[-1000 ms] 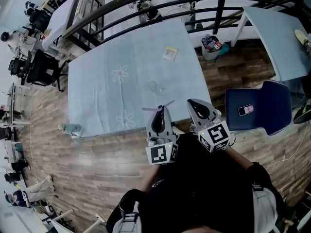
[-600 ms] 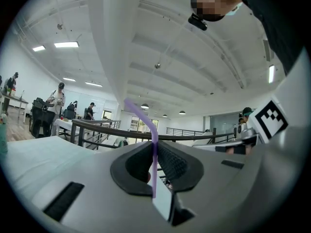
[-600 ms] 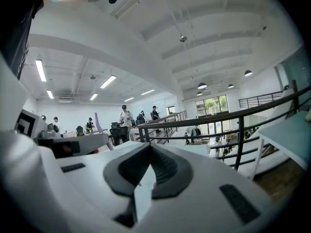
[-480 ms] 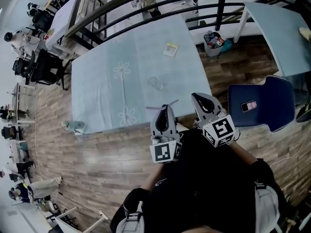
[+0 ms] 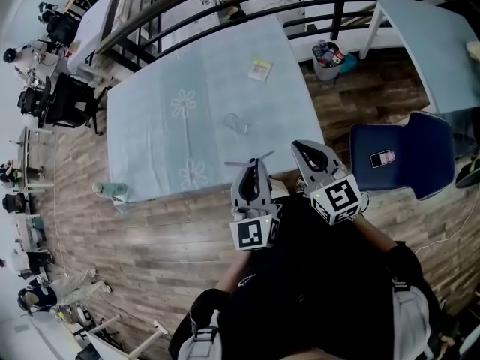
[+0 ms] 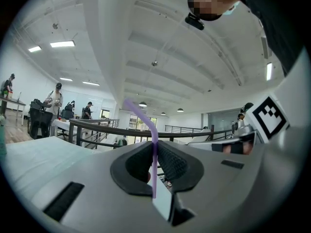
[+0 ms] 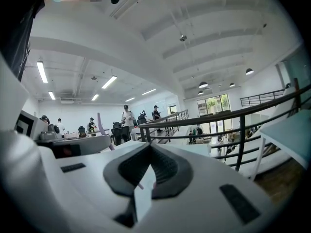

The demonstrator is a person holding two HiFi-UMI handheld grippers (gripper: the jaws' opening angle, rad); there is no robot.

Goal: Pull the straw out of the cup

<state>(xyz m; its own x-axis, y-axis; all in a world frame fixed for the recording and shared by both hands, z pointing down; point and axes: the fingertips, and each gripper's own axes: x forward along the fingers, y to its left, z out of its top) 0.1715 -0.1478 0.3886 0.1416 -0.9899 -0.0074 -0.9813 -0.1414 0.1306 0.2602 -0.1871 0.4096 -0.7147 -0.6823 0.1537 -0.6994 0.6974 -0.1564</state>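
A clear cup [image 5: 235, 124] stands alone on the light blue tablecloth [image 5: 165, 141], with no straw in it. My left gripper [image 5: 251, 169] hovers over the table's near edge, short of the cup, and is shut on a bent purple straw [image 5: 249, 160]. In the left gripper view the straw [image 6: 153, 152] runs up between the pads and bends left above my left gripper [image 6: 154, 147]. My right gripper [image 5: 311, 156] is beside it to the right, jaws together and empty. The right gripper view shows its tips [image 7: 149, 145] meeting, with the straw [image 7: 99, 121] off to the left.
A small yellow packet [image 5: 260, 70] lies at the table's far side. A black railing [image 5: 225, 6] runs behind the table. A blue chair [image 5: 409, 160] with a phone [image 5: 382, 158] on it stands to the right, a bin [image 5: 328, 55] beyond. A crumpled cloth [image 5: 112, 192] hangs at the table's left corner.
My left gripper has drifted slightly back from the cup with the straw still in it. The right gripper has stayed put.
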